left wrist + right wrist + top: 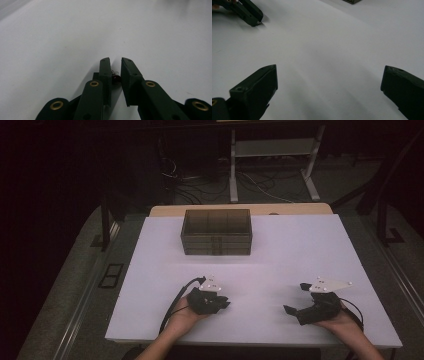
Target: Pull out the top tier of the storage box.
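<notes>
A small dark clip-like thing, with a bit of wire on it, is sitting between the left gripper's fingers, which are drawn in close and pinching it just above the white desk; it is too small to identify. That gripper is resting near the desk's near edge at about seven o'clock. At about five o'clock, well apart from it, the right gripper is lying in the person's hand with its fingers spread wide and released, nothing between them. Farther off, at twelve o'clock, a dark see-through box with compartments is standing on the desk.
</notes>
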`<move>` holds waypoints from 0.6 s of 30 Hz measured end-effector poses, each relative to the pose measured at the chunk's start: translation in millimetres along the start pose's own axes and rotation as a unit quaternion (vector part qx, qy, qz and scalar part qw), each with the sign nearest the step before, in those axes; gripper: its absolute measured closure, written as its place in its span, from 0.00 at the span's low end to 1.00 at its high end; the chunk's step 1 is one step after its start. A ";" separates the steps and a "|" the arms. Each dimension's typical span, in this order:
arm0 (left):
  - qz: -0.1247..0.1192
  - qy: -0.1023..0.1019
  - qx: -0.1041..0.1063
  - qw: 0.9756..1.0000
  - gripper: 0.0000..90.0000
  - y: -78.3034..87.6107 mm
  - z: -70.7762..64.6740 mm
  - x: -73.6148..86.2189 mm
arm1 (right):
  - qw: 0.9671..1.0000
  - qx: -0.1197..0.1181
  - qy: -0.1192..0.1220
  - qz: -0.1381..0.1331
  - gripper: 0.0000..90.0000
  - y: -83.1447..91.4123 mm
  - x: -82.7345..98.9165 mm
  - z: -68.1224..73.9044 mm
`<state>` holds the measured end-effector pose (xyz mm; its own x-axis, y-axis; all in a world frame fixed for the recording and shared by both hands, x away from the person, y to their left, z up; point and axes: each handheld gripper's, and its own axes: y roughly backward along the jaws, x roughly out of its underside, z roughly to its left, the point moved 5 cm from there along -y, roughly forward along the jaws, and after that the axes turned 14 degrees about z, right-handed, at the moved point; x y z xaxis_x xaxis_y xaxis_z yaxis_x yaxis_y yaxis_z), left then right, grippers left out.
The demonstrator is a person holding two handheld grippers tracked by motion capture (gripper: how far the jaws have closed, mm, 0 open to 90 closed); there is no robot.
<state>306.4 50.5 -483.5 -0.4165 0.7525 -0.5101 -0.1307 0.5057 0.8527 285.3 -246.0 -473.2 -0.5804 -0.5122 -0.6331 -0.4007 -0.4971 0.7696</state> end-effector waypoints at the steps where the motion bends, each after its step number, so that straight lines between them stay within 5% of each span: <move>1: -0.002 0.001 0.001 1.000 0.86 -0.1 -0.3 -0.2 | 1.000 0.000 0.000 0.001 0.00 0.0 0.1 0.0; 18: -0.051 0.009 0.014 0.999 0.65 20.1 8.8 -4.5 | 1.000 -0.002 0.002 0.002 0.00 -0.3 0.3 0.2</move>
<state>313.6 61.0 -465.1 -0.4181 0.6892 -0.5918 -0.1473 0.5914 0.7928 285.0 -245.8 -473.6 -0.5783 -0.5173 -0.6309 -0.3959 -0.4982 0.7714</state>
